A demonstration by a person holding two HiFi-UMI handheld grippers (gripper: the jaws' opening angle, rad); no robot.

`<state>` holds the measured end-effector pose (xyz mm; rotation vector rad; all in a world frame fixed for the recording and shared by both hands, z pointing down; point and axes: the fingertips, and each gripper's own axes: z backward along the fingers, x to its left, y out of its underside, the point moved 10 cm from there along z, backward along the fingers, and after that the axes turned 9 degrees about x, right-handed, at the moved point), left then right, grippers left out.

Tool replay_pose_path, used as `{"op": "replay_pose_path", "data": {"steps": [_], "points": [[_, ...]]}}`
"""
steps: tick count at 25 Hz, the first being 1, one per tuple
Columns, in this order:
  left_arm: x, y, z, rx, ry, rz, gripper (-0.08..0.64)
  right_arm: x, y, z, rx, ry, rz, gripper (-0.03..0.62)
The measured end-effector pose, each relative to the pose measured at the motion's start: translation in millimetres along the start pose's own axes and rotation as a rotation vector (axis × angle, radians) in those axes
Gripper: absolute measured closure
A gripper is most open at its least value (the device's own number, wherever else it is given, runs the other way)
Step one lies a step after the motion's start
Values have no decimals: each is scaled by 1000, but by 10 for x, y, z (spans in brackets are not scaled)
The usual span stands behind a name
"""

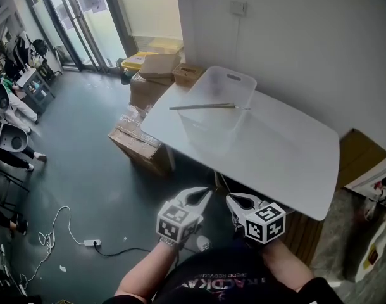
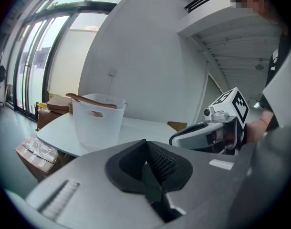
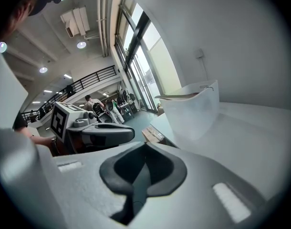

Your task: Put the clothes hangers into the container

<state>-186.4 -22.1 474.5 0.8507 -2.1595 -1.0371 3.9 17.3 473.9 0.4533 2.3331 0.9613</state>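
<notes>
cardboard boxes [image 1: 156, 75] stand on the floor against the table's far left side. the left gripper [image 1: 202, 197] and right gripper [image 1: 238, 201] are side by side just short of the table's near edge, tilted slightly down, both with jaws together on nothing. a brown clothes hanger [image 1: 202, 107] lies across the open top of the translucent container [image 1: 226, 84] on the white table [image 1: 281, 151]. dark floor [image 1: 85, 170], white wall.
</notes>
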Motion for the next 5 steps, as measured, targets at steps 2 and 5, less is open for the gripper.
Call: {"op": "replay_pose_path", "data": {"steps": [2,5], "points": [[19,-5,-7,-1,-1,-1,554,-9,-7,-18,0,-1,0,589],[55,-18,-41,-3,-1,-2,554,-44,-22,-50,3,-1,-1,589]]}}
